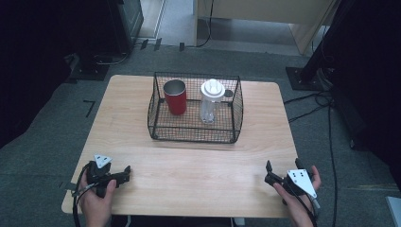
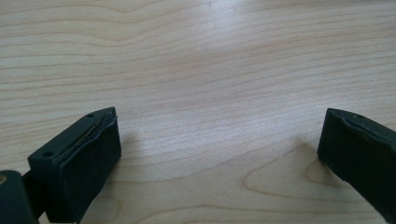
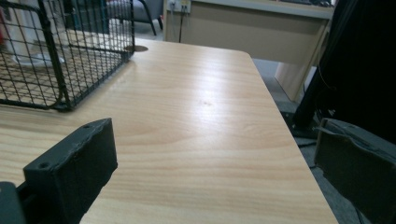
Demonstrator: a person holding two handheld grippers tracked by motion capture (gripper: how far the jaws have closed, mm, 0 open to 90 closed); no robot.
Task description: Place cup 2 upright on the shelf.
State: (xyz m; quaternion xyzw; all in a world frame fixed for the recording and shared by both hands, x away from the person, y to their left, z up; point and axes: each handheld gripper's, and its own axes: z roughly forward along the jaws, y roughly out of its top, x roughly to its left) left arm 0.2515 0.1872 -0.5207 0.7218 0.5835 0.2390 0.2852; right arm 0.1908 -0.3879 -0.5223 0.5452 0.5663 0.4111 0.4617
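Pale wooden table point(image 1: 189, 170), black wire basket point(image 1: 195, 135) ahead.
My left gripper point(image 1: 124, 172) and right gripper point(image 1: 268, 176) gape empty; the red metal cup point(image 1: 175, 97) looks rigid, slick — grip its rim.

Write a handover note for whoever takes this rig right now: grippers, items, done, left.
Left gripper: open, holding nothing, low over the table near its front left corner.
Right gripper: open, holding nothing, near the front right edge.
Wire basket sits mid-table; the red cup and the clear bottle with white lid stand upright inside it, side by side.
Done: nothing handled.
Left: likely reach in for the cup or bottle.
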